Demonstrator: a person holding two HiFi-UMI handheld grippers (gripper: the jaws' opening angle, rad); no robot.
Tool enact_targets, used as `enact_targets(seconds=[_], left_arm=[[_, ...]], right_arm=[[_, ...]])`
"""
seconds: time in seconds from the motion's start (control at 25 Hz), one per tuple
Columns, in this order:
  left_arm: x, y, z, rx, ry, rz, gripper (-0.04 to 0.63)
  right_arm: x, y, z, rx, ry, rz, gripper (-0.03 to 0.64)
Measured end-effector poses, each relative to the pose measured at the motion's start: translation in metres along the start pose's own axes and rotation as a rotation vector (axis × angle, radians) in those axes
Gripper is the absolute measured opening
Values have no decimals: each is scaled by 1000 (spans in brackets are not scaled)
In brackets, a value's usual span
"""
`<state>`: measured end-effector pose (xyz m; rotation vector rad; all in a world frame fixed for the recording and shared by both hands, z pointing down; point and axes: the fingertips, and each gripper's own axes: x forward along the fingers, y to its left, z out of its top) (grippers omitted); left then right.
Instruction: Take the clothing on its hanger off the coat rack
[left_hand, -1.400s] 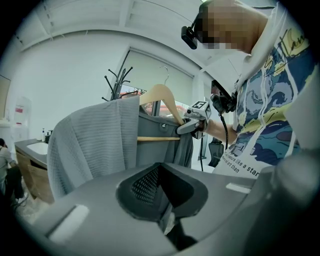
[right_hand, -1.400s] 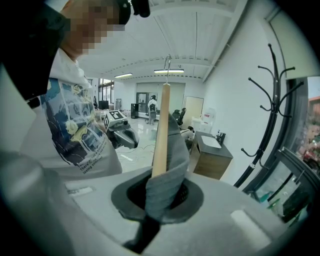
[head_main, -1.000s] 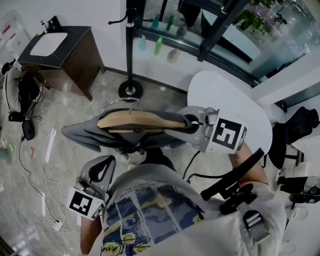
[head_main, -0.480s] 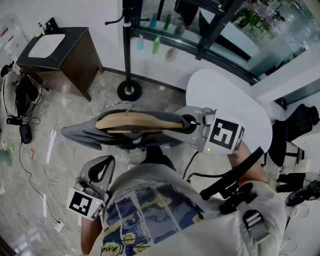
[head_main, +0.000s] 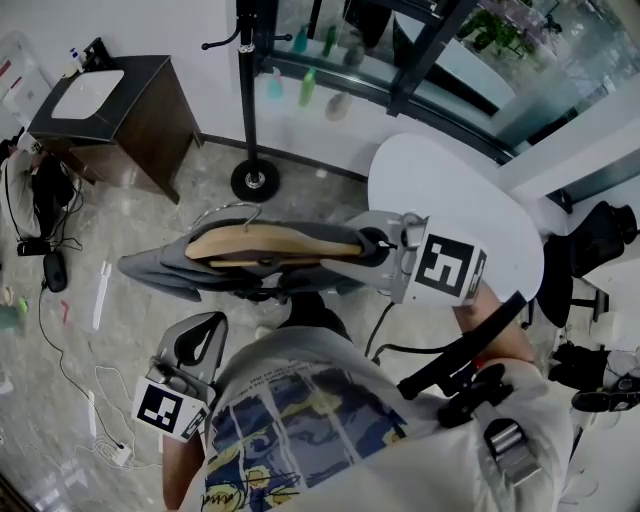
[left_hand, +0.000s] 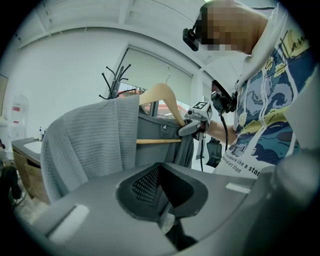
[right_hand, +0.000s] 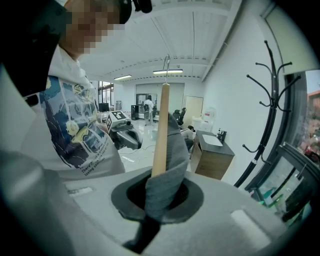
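Well clear of the coat rack (head_main: 246, 90), on the person's side of it, the grey clothing (head_main: 160, 268) hangs in the air on its wooden hanger (head_main: 270, 243). The hanger's end, cloth and all, is clamped in the right gripper (head_main: 378, 247). Farther from the rack, the left gripper (head_main: 198, 340) has its jaws together on nothing. The lift-off looks done; at most, carrying it away remains.

Upper centre, coat rack (head_main: 249, 95); upper left, cabinet (head_main: 120, 105); centre right, table (head_main: 455, 190). Mid-frame, clothing (head_main: 165, 270) on hanger (head_main: 270, 243), right tool (head_main: 378, 245) at its right end; lower left, left tool (head_main: 203, 335).
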<state>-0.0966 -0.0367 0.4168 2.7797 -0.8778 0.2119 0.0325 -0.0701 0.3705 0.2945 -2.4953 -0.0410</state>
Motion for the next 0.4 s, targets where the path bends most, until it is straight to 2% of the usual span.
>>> enact_targets(seconds=[0.4], left_arm=[[7,1,2,-6,6,-17,5]], right_arm=[[-1,-3,-2,14,8,6,5]])
